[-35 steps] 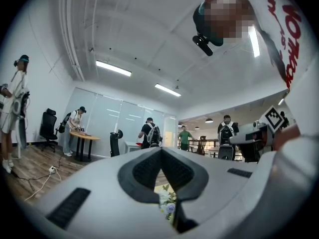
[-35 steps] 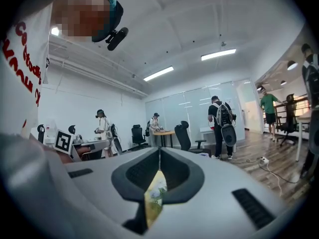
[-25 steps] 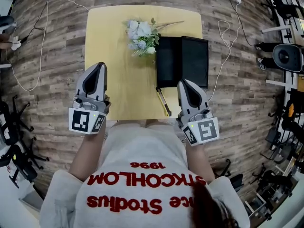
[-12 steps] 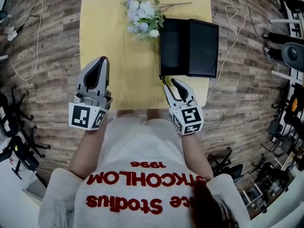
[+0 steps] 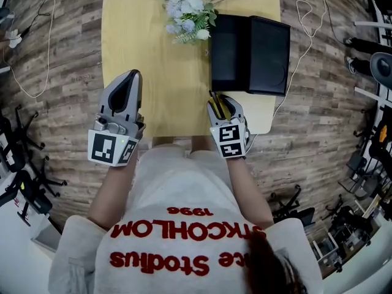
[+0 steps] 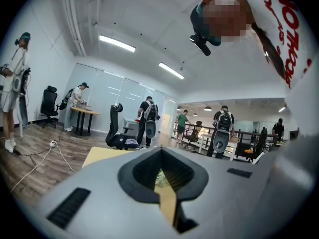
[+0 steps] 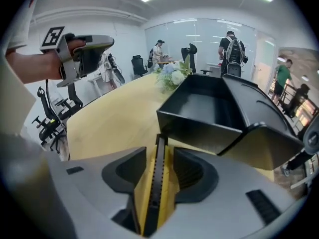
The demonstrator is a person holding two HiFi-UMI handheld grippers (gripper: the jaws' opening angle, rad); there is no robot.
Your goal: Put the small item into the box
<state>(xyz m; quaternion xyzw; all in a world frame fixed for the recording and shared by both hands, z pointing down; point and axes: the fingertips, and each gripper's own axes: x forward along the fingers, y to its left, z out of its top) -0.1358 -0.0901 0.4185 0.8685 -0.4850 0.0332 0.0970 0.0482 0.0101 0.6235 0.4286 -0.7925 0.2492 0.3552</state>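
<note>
Right gripper view: open jaws straddle the strap (image 7: 156, 176) at the desk's (image 5: 159, 72) front edge.
The right gripper (image 5: 220, 100) tilts down over the front edge toward the right corner. Its jaws have just been opening and now stand wide, with the strap running lengthwise between the pads, not yet pinched. The strap lies flat, its far end just short of the box's (image 7: 199, 126) front wall. The left gripper (image 5: 128, 76) hovers near the front left corner, jaws pressed together on nothing. The strap looks thin, light and limp. Pinched across its narrow width it may buckle or tip on edge, so a low hold near its middle seems best, and the ends will likely droop.
</note>
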